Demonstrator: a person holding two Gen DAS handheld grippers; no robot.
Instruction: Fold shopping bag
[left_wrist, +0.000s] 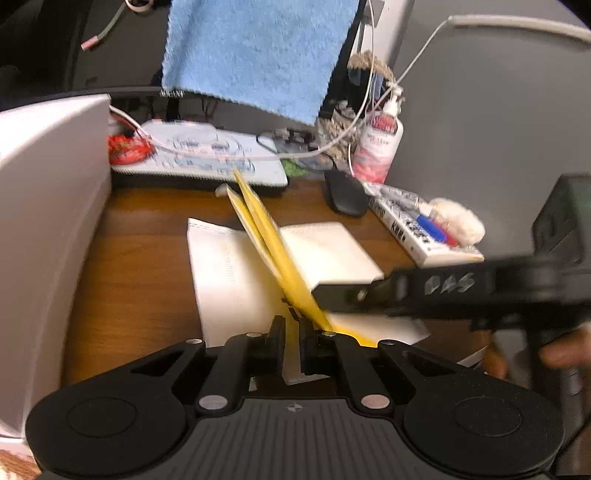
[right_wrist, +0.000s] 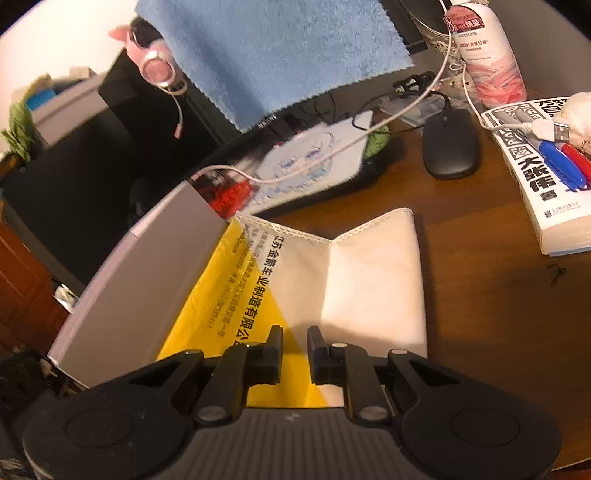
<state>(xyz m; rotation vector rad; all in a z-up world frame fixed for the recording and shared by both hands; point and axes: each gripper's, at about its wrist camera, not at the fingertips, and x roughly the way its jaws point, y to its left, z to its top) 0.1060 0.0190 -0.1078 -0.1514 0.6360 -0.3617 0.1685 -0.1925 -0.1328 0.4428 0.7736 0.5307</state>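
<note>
The shopping bag lies on the brown desk, white outside with a yellow printed panel. My left gripper is shut on a yellow flap that rises steeply from its jaws. My right gripper reaches in from the right, its tip beside the base of that flap. In the right wrist view the bag is bent into a shallow V, the yellow panel on the left. There the right gripper shows a narrow gap between its fingers, with bag fabric seen below it and nothing pinched.
A grey box wall closes off the left side. Behind the bag lie a tablet, a black mouse, a book with pens and a lotion bottle. A blue towel hangs above. White cables cross the back.
</note>
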